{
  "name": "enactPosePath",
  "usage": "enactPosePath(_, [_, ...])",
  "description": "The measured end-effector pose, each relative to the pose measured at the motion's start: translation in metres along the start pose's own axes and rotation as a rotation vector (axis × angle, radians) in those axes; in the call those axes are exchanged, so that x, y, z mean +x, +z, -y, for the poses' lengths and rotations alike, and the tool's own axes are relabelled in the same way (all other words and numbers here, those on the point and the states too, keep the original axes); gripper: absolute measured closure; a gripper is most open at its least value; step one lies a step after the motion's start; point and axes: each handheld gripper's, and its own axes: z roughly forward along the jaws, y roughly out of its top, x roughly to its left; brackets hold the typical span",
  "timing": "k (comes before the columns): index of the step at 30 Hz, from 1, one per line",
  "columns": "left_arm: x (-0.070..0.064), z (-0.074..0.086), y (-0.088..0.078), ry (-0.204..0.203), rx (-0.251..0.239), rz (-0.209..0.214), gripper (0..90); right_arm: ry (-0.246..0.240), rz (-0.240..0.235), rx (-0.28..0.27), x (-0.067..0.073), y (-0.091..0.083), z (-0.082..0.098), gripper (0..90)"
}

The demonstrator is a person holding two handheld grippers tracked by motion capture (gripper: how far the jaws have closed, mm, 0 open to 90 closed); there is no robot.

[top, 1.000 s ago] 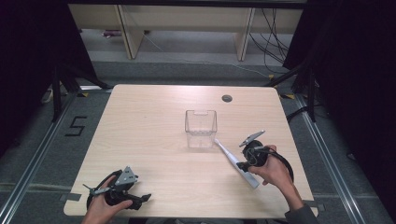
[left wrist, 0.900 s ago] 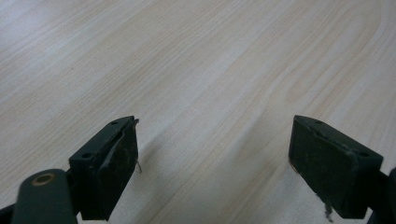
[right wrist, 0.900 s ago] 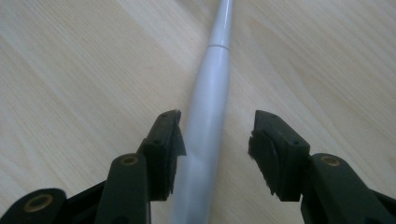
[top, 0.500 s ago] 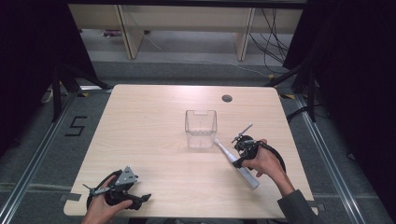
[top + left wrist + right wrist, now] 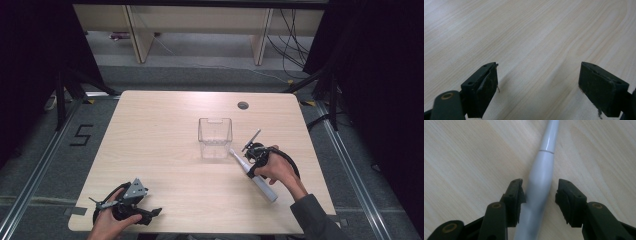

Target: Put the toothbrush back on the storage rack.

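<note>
Between tool (image 5: pixel 539 192) jaws, white handle (image 5: pixel 541 177)

The high view looks forward and down from above the person's side, taking in the whole wooden table (image 5: pixel 165 130) and the floor beyond. The left gripper view sits very close to the tabletop, facing along its own jaws over bare wood. The right gripper view, equally close, looks down along its jaws at a white electric toothbrush (image 5: pixel 541 177), also seen from above, lying right of centre.
</note>
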Motion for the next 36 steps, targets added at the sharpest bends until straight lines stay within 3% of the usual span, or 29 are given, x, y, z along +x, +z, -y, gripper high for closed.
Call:
enactPosePath(1, [0.0,0.0,0.0,-0.001,0.0,0.0,15.4,-0.021,0.005,0.0,-0.001,0.0,-0.002,55.9])
enactPosePath(7, [0.0,0.0,0.0,-0.006,-0.004,0.001,15.4,0.002,0.011,0.064,0.002,0.007,-0.007,57.9])
enactPosePath(9, [0.0,0.0,0.001,-0.004,0.001,0.001,15.4,-0.013,0.001,0.068,0.0,0.009,-0.008,59.9])
enactPosePath(10, [0.0,0.0,0.0,-0.002,-0.002,0.004,15.4,0.004,0.002,0.096,0.001,0.01,-0.009,60.2])
enactPosePath(13, [0.0,0.0,0.0,-0.001,-0.002,0.004,15.4,-0.011,-0.013,0.106,-0.001,0.011,-0.01,61.0])
enactPosePath(15, [0.0,0.0,0.0,-0.004,-0.004,0.004,15.4,0.006,-0.015,0.117,0.0,0.011,-0.012,61.5])
enactPosePath(16, [0.0,0.0,0.0,-0.004,-0.002,0.005,15.4,-0.043,-0.022,0.107,-0.004,0.013,-0.013,61.5])
enactPosePath(20, [-0.001,0.0,0.0,-0.007,-0.005,0.012,15.4,0.014,-0.014,0.137,-0.001,0.013,-0.016,62.3])
enactPosePath(21, [0.0,0.0,0.0,-0.003,-0.004,0.007,15.4,-0.015,-0.021,0.14,-0.004,0.014,-0.017,62.5])
enactPosePath(22, [0.0,0.0,0.0,-0.001,-0.004,0.006,15.4,0.015,-0.008,0.155,-0.002,0.015,-0.017,63.3])
enactPosePath(24, [0.0,0.0,0.0,0.0,-0.003,0.005,15.4,-0.011,-0.013,0.154,-0.003,0.015,-0.017,63.5])
enactPosePath(33, [0.0,0.0,0.0,-0.001,-0.008,0.006,15.4,-0.013,0.005,0.144,-0.008,0.015,-0.012,66.4])
enactPosePath(35, [-0.001,0.0,0.001,-0.005,-0.01,0.01,15.4,-0.037,-0.003,0.134,-0.012,0.014,-0.009,66.7])
enactPosePath(36, [-0.001,0.0,0.001,-0.008,-0.009,0.011,15.4,0.009,-0.002,0.147,-0.01,0.013,-0.008,66.8])
